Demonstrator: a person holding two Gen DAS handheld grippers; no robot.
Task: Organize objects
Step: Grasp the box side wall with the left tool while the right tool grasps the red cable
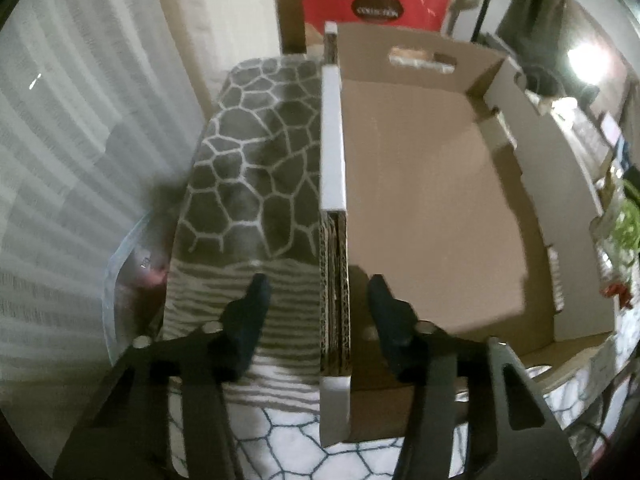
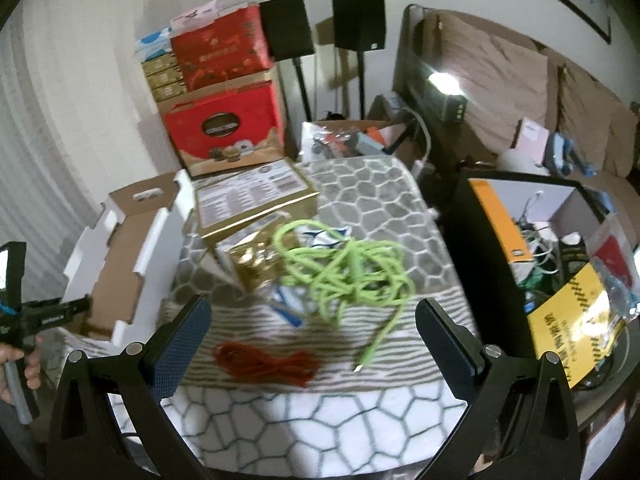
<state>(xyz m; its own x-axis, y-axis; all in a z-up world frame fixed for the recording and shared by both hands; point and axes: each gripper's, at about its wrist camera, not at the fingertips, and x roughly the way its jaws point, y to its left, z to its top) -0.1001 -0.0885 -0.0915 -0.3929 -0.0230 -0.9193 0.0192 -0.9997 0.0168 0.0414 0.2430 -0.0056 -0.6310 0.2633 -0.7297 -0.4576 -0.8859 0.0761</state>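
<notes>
Left wrist view alone shows the open left hand-held gripper (image 1: 316,292) straddling the cardboard box (image 1: 420,184) wall. Only the right view shows cables: green cable (image 2: 352,276) ahead of the open right hand-held gripper (image 2: 312,320), red cable (image 2: 268,364) between its fingers, blurred.

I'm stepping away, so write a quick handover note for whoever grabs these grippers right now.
Left gripper: open, straddling the near wall of the cardboard box, holding nothing.
Right gripper: open, empty, above the blanket.
On the blanket: green cable, red cable, gold box, gold packet.
Done: nothing packed; the cardboard box looks empty.
Left: move the loose items into it, probably the cables first.
</notes>
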